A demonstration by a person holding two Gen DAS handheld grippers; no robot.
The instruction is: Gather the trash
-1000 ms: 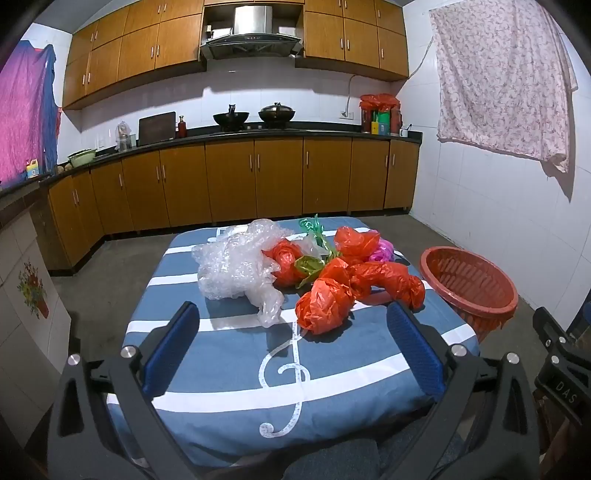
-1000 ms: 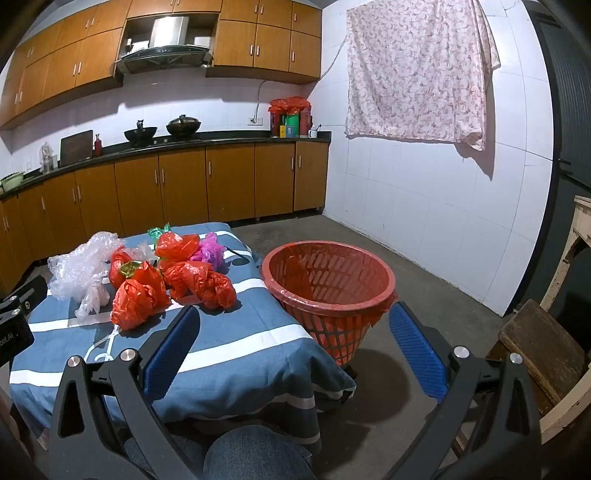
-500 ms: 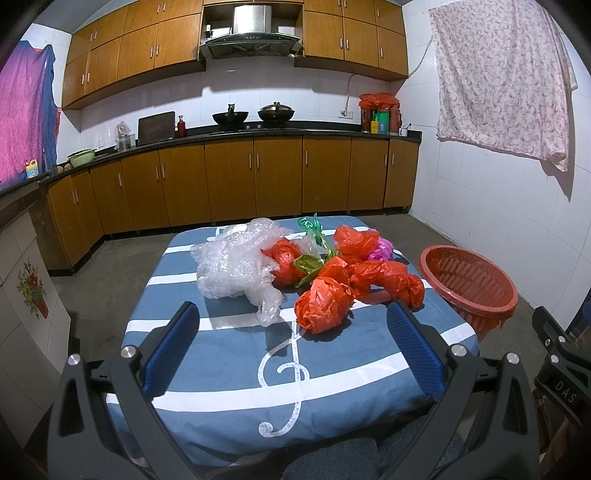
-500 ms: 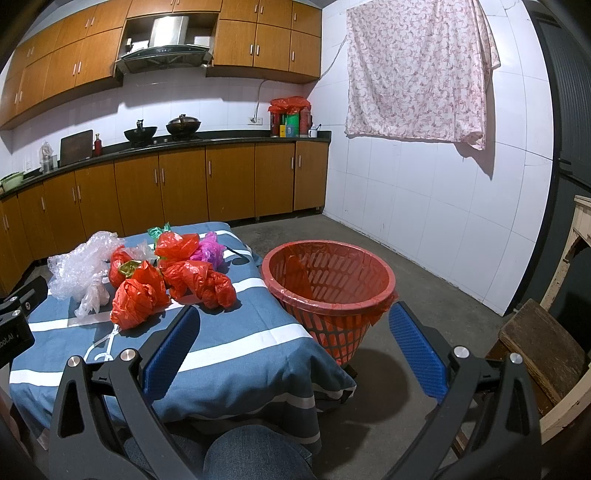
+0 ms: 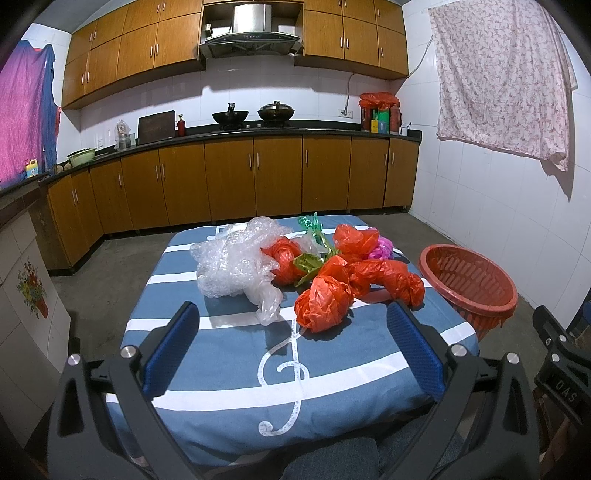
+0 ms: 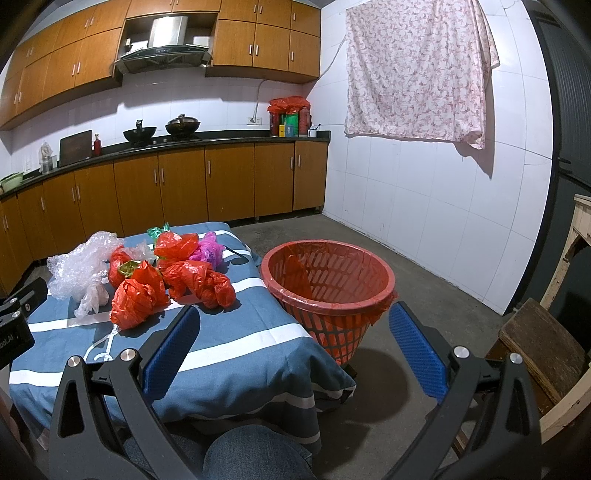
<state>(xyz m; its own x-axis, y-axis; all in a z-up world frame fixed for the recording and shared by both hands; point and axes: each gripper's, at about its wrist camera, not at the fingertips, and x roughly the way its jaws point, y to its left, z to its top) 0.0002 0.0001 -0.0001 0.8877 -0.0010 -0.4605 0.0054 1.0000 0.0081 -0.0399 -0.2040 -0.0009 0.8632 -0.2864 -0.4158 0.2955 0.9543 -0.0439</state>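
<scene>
on the left claw [image 6: 11, 332] body, partial lettering "ot.ai"; both claws spread wide, empty, near crumpled bags [image 5: 325, 302]

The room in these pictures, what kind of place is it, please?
Most likely a home kitchen: wooden cabinets under a dark counter, a range hood above two pans, and a low table with a striped cloth in the middle.

**Kitchen backdrop**

Wooden cabinets [image 5: 255, 181] run along the far wall under a dark counter carrying 2 black pots [image 5: 255, 112]. A steel range hood [image 5: 250, 35] hangs above them. A floral cloth [image 6: 417, 74] hangs on the right wall; a worn wooden stool [image 6: 543, 339] stands near right.
</scene>
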